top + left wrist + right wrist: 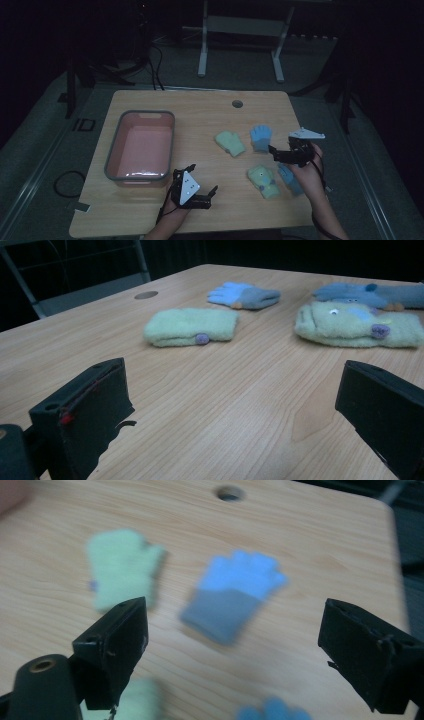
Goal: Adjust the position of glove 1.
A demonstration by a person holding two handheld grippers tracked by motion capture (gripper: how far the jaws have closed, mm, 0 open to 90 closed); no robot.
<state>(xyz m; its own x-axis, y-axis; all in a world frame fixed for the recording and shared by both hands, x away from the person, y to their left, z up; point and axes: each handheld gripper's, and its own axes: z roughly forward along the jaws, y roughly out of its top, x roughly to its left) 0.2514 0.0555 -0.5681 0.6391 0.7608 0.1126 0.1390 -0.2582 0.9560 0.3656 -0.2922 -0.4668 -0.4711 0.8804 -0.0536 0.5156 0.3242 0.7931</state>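
in the high view, a wooden bench [200, 107] carries a pink tub [141, 145] with a grey rim on its left part and four small gloves on its right part. a pale green mitten [229, 143] lies near the middle, with a blue glove [260, 137] just beside it on the right. nearer the person lie a second green mitten [263, 181] with a face on it and, touching its right side, a second blue glove [290, 178]. the right tool [280, 153] hangs above the bench between the far blue glove and the near one, its jaws spread and holding nothing. the left tool [202, 192] sits low over bare wood near the front edge, just off the tub's near right corner, well apart from the gloves, also released.

in the left gripper view, the left tool [235, 415] shows two black jaws wide apart over bare wood. beyond them lie the pale green mitten [192, 326], the blue glove [244, 295] behind it, the face mitten [357, 325] at the right, and the second blue glove [370, 294] behind that one.

in the right gripper view, which is blurred, the right tool [232, 650] is open and empty above the blue glove [231, 596], which lies flat between the jaws' lines. the pale green mitten [122, 565] lies beside it, and the tips of the nearer blue glove [272, 711] show at the bottom edge.
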